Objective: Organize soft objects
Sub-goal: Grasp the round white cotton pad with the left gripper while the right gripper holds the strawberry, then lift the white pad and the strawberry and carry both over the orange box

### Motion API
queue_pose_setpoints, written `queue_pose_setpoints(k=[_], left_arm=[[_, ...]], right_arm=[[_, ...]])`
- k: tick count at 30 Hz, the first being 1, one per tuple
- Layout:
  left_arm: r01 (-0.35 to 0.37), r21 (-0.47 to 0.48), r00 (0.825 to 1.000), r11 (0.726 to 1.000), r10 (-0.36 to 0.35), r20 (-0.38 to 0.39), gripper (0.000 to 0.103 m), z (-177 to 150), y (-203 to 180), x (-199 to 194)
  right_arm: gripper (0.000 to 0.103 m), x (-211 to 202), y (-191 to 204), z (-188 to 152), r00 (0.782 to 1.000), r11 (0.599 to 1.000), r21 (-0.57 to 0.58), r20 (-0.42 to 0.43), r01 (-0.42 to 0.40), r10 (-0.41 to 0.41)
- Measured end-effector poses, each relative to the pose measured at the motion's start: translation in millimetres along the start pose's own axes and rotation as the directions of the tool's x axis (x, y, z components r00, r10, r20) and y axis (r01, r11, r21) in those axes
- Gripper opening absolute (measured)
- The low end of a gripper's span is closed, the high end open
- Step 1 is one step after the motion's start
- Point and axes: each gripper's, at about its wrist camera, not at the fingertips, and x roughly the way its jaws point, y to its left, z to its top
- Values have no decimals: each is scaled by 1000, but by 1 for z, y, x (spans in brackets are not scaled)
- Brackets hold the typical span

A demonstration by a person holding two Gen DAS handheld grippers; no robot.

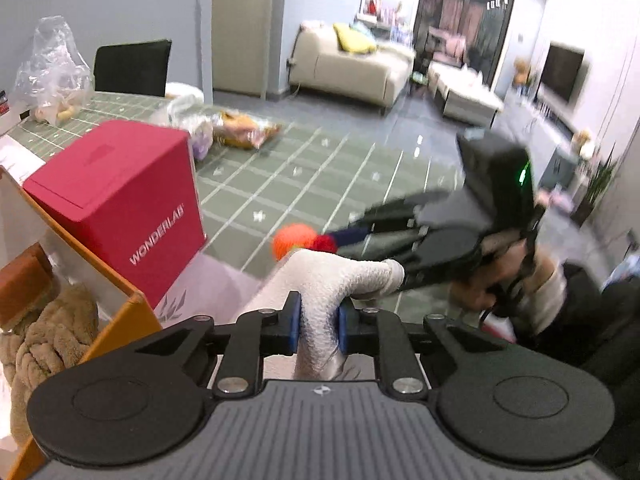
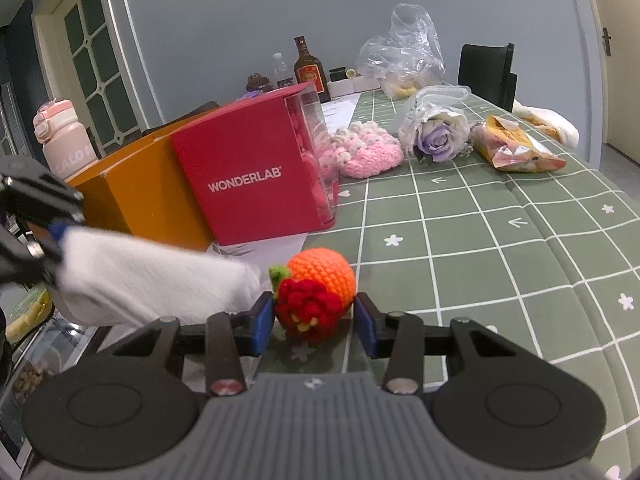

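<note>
My left gripper (image 1: 319, 326) is shut on a white sock (image 1: 320, 280), held in the air beside the orange box (image 1: 120, 316); the sock (image 2: 152, 280) also shows in the right wrist view, stretching to the left gripper (image 2: 48, 240). My right gripper (image 2: 314, 320) is shut on a crocheted orange-and-red fruit toy (image 2: 320, 288), above the green checked tablecloth (image 2: 480, 240). In the left wrist view the right gripper (image 1: 340, 238) holds the toy (image 1: 296, 240) just beyond the sock.
A red WONDERLAB box (image 2: 248, 176) stands by the orange box (image 2: 140, 192), which holds a tan knitted item (image 1: 44, 344). A pink crocheted piece (image 2: 364, 152), a purple fabric rose (image 2: 436, 136), a snack bag (image 2: 516, 148), plastic bags and bottles (image 2: 308, 68) lie farther back.
</note>
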Motion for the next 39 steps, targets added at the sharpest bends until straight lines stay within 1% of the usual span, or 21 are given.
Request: queue_pose_setpoints(k=[6,8,10,13,14,15,17,19,20,21,22,23,24,25,27,28,29,31,33,34,39], left_arm=[[39,-118,992,992,-24,127,20,12,11,-13],[40,-162,983,986,-10,181,20,14,16,-22],[37,-186,963,982,15,270,20,13,21,-35],[24,-216,900,976,73,430,20,6,25,-58],[37,-212,890,977,64,452,20,4,26,-64],[48,-209,886,977,54,460,20,3,27,-70],[37,-242,862,969,91,498,20,1,26,-82],[8,-267,813,964,149,563,20,-3,25,-93],[-12,-285,783,958,186,593,20,-6,24,-98],[-32,-306,761,952,222,610,20,-8,25,-102],[-60,-335,730,940,270,628,20,-10,25,-108],[-69,-361,706,930,301,641,21,-12,27,-112],[-63,-388,687,919,322,652,22,-14,31,-115],[-67,-405,674,912,341,656,22,-16,35,-118],[-150,-432,659,889,416,627,22,-16,35,-116],[-206,-456,644,866,471,603,22,-15,37,-116],[-233,-480,633,846,506,586,22,-15,38,-115],[-262,-518,620,814,553,556,22,-13,40,-113],[-275,-556,618,785,587,523,22,-12,43,-112],[-290,-579,615,762,612,497,22,-12,46,-112],[-394,-607,573,691,701,426,22,-13,51,-112]], right_arm=[[43,0,3,-1,1000,1000,-12,-1,7,-7],[43,-1,1,0,1000,1000,-7,0,3,-3],[43,-1,1,-1,1000,1000,-6,0,2,-2],[43,-1,1,-1,1000,1000,-5,1,2,-2],[43,-1,1,-1,1000,1000,-5,0,2,-2],[43,-1,2,-1,1000,1000,-6,0,2,-2],[43,-1,1,-1,1000,1000,-10,0,7,-7],[42,-1,1,-1,1000,1000,-7,1,12,-12],[42,-2,2,-1,1000,1000,-10,1,15,-15],[42,-2,2,-1,1000,1000,-10,1,17,-17],[42,-2,2,-1,1000,1000,-8,2,18,-18],[42,-2,1,-1,1000,1000,-4,3,21,-21],[42,-2,1,0,1000,1000,7,5,29,-29],[42,-3,1,0,999,998,34,8,45,-46],[41,-2,1,2,999,997,71,1,32,-32],[41,-4,1,5,1000,996,94,0,7,-8],[41,-7,1,7,1000,994,110,4,-6,6],[41,-18,6,17,999,994,106,29,-35,33],[41,-31,14,30,998,996,79,53,-38,34],[41,-40,19,41,997,998,59,77,-34,29],[41,-63,49,99,975,997,-48,208,-66,75]])
